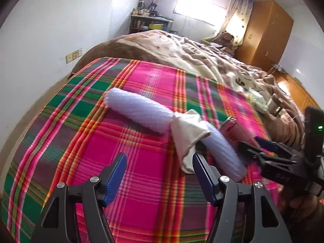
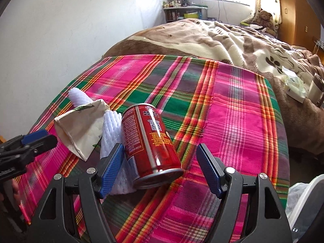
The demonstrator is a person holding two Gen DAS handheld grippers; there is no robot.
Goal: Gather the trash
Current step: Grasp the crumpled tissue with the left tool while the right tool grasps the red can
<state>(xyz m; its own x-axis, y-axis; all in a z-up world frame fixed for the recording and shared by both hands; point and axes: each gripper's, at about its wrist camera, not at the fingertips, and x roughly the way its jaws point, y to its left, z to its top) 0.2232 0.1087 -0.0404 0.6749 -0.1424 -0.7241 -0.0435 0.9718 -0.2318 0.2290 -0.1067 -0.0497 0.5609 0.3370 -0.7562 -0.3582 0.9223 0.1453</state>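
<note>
We are holding the right tongs (image 2: 160,170) released around the red can (image 2: 150,145), a glossy metal cylinder lying tilted on the plaid bed (image 2: 232,121), long axis running away between the pads. Left tongs (image 1: 160,179) are gaping, empty, nearing the paper bag (image 1: 188,133) and ribbed white foam (image 1: 137,111).

The left gripper (image 1: 159,174) hangs low over the bed with its jaws spread wide and nothing between them. The right gripper (image 2: 160,169) is also spread wide, level with it and close on its right, fingers pointing the same way.
</note>
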